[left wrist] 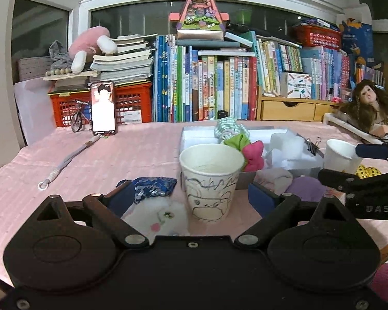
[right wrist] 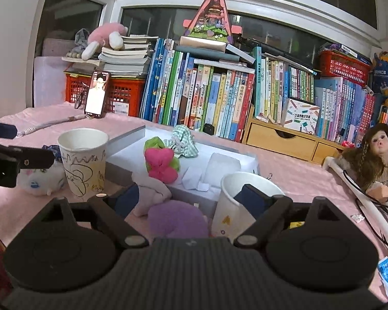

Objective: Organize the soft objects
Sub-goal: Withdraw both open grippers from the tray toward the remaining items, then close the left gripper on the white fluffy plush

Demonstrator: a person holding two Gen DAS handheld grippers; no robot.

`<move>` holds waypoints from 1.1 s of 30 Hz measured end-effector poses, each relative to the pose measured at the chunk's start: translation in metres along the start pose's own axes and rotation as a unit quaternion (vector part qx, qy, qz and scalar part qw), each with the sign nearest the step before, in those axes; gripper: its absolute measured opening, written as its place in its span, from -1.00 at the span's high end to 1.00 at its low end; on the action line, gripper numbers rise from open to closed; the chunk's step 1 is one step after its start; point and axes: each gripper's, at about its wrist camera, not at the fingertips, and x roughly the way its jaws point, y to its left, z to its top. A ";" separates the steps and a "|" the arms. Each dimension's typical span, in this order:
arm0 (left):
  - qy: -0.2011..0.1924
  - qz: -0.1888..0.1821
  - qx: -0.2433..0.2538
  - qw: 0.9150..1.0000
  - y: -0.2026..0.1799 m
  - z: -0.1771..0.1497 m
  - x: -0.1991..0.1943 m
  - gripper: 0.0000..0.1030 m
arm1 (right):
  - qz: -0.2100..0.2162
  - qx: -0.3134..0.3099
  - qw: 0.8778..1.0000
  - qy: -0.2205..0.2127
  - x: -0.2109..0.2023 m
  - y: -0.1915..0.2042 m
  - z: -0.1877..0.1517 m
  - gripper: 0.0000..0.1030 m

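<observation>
From the left wrist, the left gripper (left wrist: 191, 193) stands wide open, gripping nothing; the doodled paper cup (left wrist: 210, 180) stands upright between its fingers on the pink table (left wrist: 142, 144), with a blue brocade pouch (left wrist: 154, 186) and white plush (left wrist: 159, 217) beside it.

From the right wrist, the right gripper (right wrist: 190, 199) is wide open and empty, above a purple plush (right wrist: 177, 219) and grey cloth (right wrist: 152, 191); one finger overlaps the plain cup (right wrist: 230, 206). The pink bow (right wrist: 161, 164) lies in the white tray (right wrist: 248, 160).

White letters "DAS" stand on the black body of the right gripper (left wrist: 359, 180) seen at the edge of the left wrist view. The spines of the upright colourful books (left wrist: 219, 90) carry print too small to read.
</observation>
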 end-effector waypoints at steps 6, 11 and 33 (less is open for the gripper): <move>0.011 0.013 -0.012 1.000 0.007 -0.008 0.005 -0.82 | 0.013 0.000 1.000 -0.004 -0.005 0.006 -0.006 -0.78; 0.017 0.028 -0.019 0.999 0.011 -0.016 0.010 -0.82 | 0.025 0.006 1.000 0.006 -0.003 0.012 -0.014 -0.78; 0.033 0.068 -0.033 0.997 0.014 -0.042 0.036 -0.82 | 0.005 0.075 0.996 0.047 0.020 0.014 -0.042 -0.78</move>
